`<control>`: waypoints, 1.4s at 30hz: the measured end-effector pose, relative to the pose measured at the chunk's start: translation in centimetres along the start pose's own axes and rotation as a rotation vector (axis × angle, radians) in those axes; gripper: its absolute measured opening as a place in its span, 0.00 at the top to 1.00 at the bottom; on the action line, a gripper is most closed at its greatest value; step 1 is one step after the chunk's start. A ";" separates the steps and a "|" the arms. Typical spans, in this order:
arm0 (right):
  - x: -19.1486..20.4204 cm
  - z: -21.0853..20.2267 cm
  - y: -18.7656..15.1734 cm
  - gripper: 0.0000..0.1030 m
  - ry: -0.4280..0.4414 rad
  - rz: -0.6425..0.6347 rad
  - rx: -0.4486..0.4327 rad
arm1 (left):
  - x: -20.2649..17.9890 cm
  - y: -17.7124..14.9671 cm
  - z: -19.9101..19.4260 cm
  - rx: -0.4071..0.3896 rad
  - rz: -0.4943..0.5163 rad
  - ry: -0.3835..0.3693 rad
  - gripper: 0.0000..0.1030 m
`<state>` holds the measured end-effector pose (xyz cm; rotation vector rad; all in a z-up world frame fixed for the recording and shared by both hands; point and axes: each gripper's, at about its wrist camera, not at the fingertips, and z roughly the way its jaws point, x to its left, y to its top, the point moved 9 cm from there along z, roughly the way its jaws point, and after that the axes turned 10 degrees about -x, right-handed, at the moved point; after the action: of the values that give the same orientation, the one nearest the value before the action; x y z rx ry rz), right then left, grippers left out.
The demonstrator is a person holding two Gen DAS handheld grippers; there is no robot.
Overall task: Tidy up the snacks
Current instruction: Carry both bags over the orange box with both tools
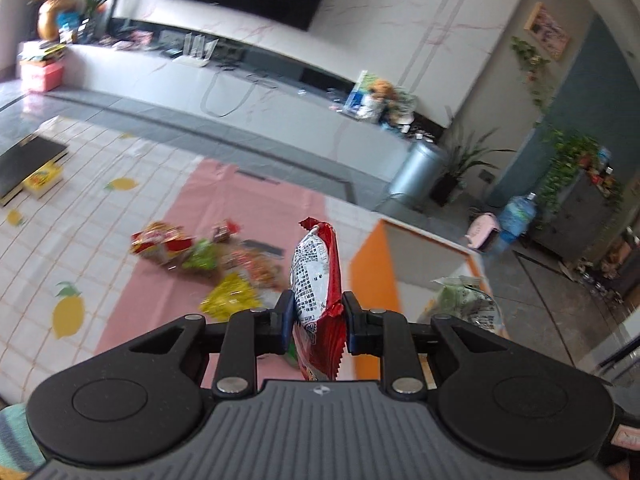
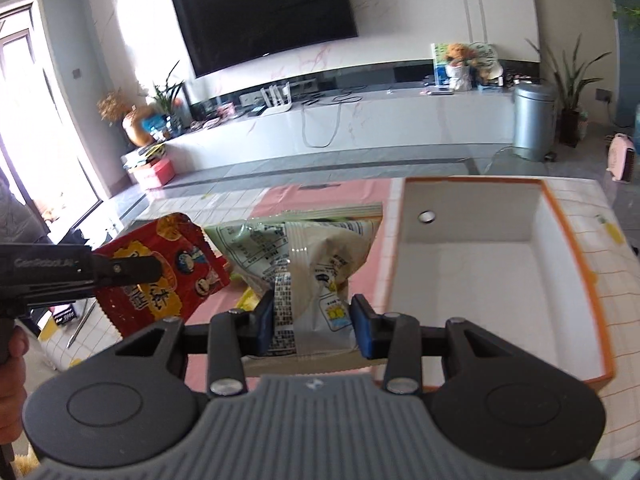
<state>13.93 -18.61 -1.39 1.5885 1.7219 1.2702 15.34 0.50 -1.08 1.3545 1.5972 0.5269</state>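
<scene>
My left gripper (image 1: 317,316) is shut on a red snack packet (image 1: 320,276), held edge-on and upright above the table; the same red snack packet (image 2: 160,276) shows at the left of the right wrist view, with the left gripper (image 2: 124,270) clamped on it. My right gripper (image 2: 313,324) is shut on a pale green and white snack bag (image 2: 312,256), lifted off the table; that bag (image 1: 468,304) also peeks in at the right of the left wrist view. An open orange-rimmed white box (image 2: 500,280) lies to the right, its inside bare.
Several loose snack packets (image 1: 208,260) lie on the pink mat (image 1: 240,200) over a lemon-print tablecloth (image 1: 80,240). A dark tray (image 1: 28,164) sits far left. Beyond the table are a low TV bench (image 2: 360,120) and a metal bin (image 2: 534,120). A hand (image 2: 12,364) holds the left gripper.
</scene>
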 end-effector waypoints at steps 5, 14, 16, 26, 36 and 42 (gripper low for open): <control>-4.2 -1.7 1.9 0.64 -0.060 0.010 -0.014 | -5.7 0.2 1.8 0.005 0.062 -0.113 0.74; -12.2 0.0 1.3 0.64 -0.130 0.041 0.134 | -12.7 -3.1 8.6 0.159 0.180 -0.207 0.74; -13.7 1.2 0.8 0.64 -0.146 0.039 0.173 | -13.7 -4.5 10.1 0.210 0.213 -0.199 0.74; -16.5 7.6 -3.1 0.64 -0.128 0.069 0.417 | -13.1 -9.3 14.8 0.398 0.344 -0.065 0.74; -16.6 10.8 -6.5 0.64 -0.115 0.052 0.569 | -13.6 -10.7 16.7 0.472 0.480 -0.008 0.74; -16.6 11.5 -7.4 0.63 -0.128 0.046 0.601 | -13.6 -11.2 17.2 0.496 0.497 -0.003 0.74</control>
<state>23.39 -30.01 -17.02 1.9860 2.1118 0.6703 23.42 -19.54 -12.92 2.1516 1.4355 0.4279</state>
